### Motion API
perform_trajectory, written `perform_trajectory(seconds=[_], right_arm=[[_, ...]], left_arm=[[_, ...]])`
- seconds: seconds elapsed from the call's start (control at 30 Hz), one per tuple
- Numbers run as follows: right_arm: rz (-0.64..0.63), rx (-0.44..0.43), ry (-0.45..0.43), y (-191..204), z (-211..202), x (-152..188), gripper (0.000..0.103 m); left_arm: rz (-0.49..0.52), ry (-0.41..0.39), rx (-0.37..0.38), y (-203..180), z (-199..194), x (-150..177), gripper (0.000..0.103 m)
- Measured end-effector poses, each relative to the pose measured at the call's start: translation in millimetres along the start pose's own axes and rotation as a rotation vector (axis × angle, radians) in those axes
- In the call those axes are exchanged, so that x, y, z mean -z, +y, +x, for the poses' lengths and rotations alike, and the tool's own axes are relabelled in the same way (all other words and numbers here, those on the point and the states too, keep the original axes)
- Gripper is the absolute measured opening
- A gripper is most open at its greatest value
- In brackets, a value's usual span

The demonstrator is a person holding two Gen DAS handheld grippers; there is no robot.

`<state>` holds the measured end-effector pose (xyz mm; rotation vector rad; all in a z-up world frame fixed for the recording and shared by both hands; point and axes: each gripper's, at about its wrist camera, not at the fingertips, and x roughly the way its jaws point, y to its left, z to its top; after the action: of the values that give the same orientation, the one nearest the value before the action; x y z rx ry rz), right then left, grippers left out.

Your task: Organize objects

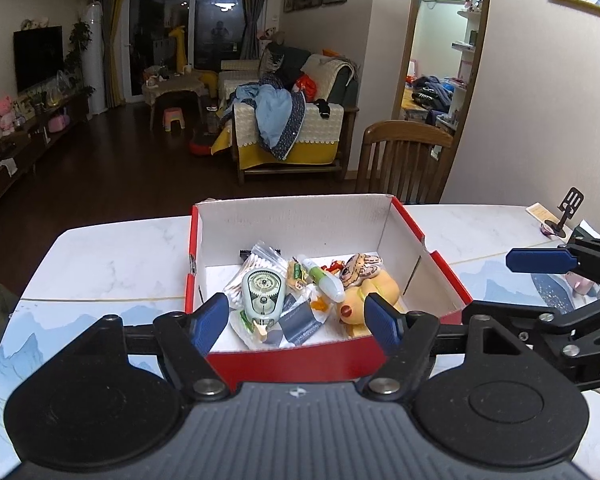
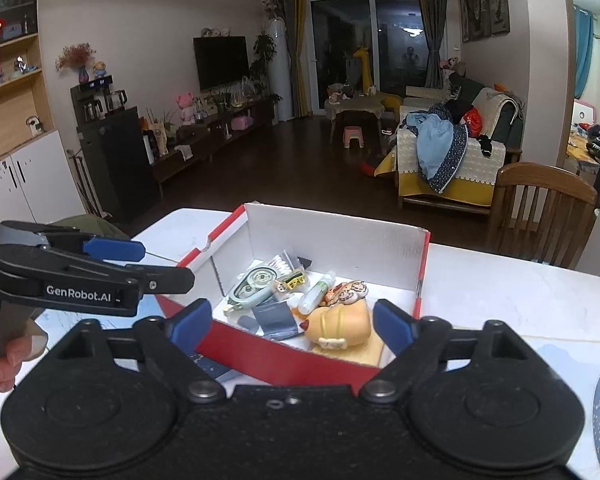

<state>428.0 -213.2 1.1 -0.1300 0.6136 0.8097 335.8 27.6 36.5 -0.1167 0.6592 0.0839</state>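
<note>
White marble-patterned table (image 1: pixel 100 264) fills the lower frame; on it, centre, sits the red-sided cardboard box with white interior (image 1: pixel 300 220). The box already holds the gathered lot: yellow plush duck toy (image 1: pixel 374 296) lower right, clear bag of cotton swabs (image 1: pixel 256 268), green-and-white correction tape dispenser (image 1: pixel 264 290), small green-capped white tube (image 1: pixel 326 280). Left gripper (image 1: pixel 296 320) and right gripper (image 2: pixel 292 322) both hover before the near wall, jaws spread wide, holding nothing. Judged nearly complete; a pink item at right edge (image 1: pixel 580 284) possibly remains.

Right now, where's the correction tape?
The correction tape lies in the red box, left of centre in the left wrist view, on the cotton swab bag, left of the glue stick.
</note>
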Motion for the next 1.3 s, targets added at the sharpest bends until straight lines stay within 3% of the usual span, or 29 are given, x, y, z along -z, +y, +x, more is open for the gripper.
perform_trajectory(seconds=[0.13, 0.33, 0.57, 0.93, 1.07, 1.3], right_arm=[[0.005, -0.007, -0.022, 3, -12, 6, 0.102], [0.003, -0.013, -0.034, 8, -26, 13, 0.103], [0.002, -0.023, -0.044, 11, -39, 18, 0.103], [0.018, -0.030, -0.050, 11, -56, 30, 0.103], [0.010, -0.026, -0.048, 13, -60, 34, 0.103], [0.027, -0.027, -0.041, 14, -64, 42, 0.103]], left_arm=[[0.009, -0.012, -0.015, -2, -11, 7, 0.075], [-0.013, -0.015, -0.024, -4, -25, 18, 0.084], [-0.028, -0.008, -0.018, -7, -35, 28, 0.103], [-0.019, -0.040, -0.052, -22, -61, 41, 0.103], [-0.045, -0.035, -0.031, -22, -68, 44, 0.103], [-0.008, -0.038, -0.073, -30, -74, 51, 0.103]])
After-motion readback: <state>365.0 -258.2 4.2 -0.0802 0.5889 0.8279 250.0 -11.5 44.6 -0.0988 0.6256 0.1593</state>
